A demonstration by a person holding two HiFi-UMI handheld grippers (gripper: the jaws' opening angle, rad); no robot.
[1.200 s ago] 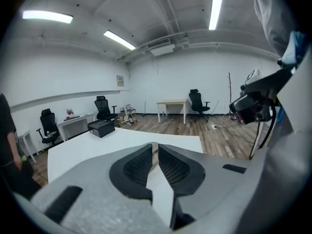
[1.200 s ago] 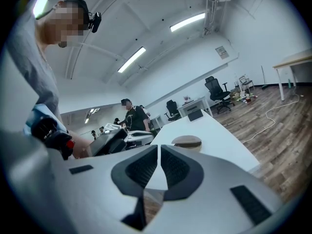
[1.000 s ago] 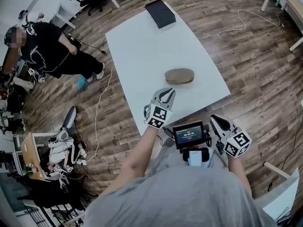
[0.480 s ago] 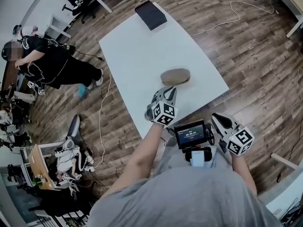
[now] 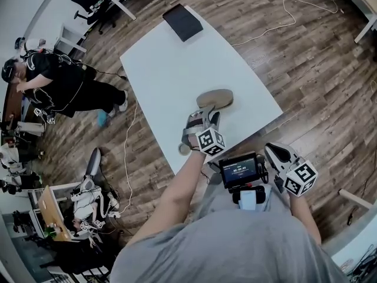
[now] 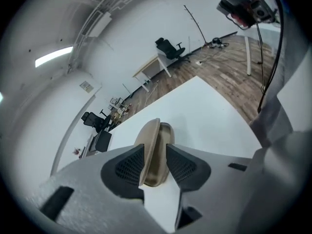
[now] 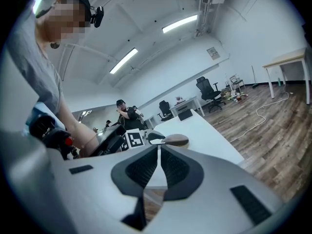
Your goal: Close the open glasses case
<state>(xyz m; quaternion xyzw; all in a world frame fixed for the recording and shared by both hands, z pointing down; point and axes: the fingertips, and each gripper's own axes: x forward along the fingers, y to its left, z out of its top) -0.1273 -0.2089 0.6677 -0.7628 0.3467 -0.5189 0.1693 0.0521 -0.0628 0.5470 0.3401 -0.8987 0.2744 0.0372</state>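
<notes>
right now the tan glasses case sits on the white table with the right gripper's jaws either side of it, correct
Wrong gripper: the left gripper view shows the jaws of the left gripper, which have just been opening, either side of the glasses case on the white table. The right gripper is off the table, jaws together.

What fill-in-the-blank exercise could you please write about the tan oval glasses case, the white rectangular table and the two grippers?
The tan oval glasses case lies on the white rectangular table with its lid ____.
The left gripper has jaws that have just been opening, and the ____ shows between them.
The right gripper is held off the table, its jaws ____.
A flat black rectangular object lies at the table's ____ end.
Missing words: open; case; shut; far.
</notes>
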